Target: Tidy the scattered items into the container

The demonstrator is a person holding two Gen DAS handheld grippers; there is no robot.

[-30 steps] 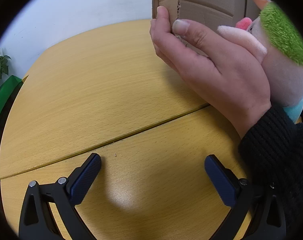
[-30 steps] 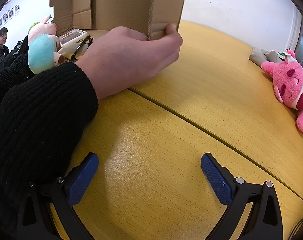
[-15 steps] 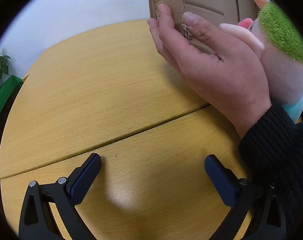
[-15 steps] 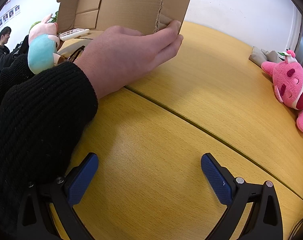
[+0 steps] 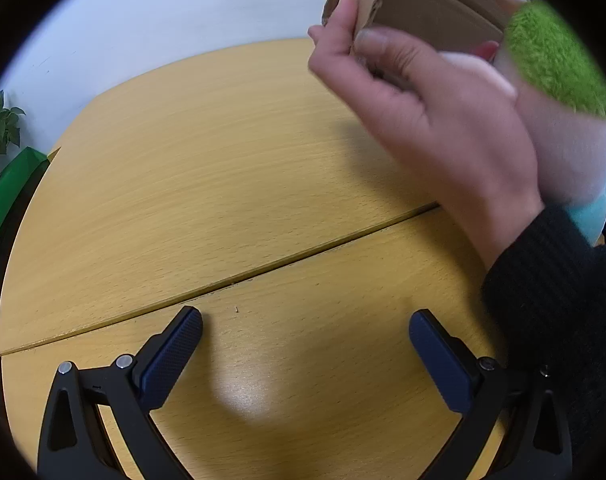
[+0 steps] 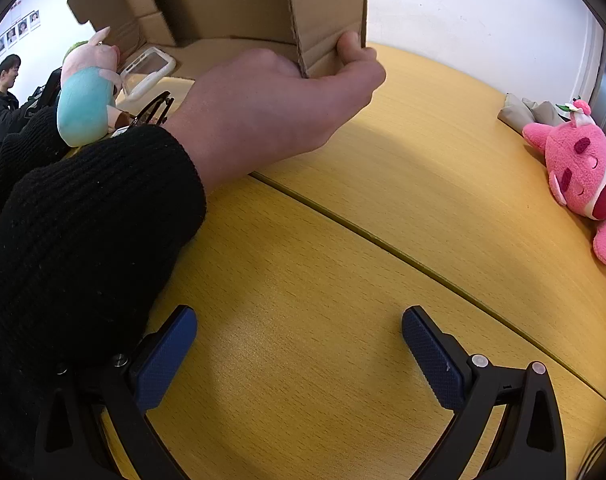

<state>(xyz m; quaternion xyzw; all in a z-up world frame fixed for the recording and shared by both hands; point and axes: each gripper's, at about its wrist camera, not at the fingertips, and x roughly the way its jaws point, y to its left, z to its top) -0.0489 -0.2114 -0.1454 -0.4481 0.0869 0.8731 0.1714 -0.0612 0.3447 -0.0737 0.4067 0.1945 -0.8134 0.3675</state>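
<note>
From the left wrist, a bare hand (image 5: 435,128) has tipped the cardboard box (image 5: 419,4) higher off the tabletop (image 5: 223,184) than before; the left hand-held gripper (image 5: 305,344) gapes wide, empty. From the right wrist, the right hand-held gripper (image 6: 299,340) likewise (nothing held), pink plush (image 6: 583,172) well apart.

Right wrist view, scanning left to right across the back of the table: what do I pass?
Person in dark clothing → plush toy in a teal outfit → white plastic case → bare hand gripping the cardboard box → grey cloth → pink plush bear.
</note>
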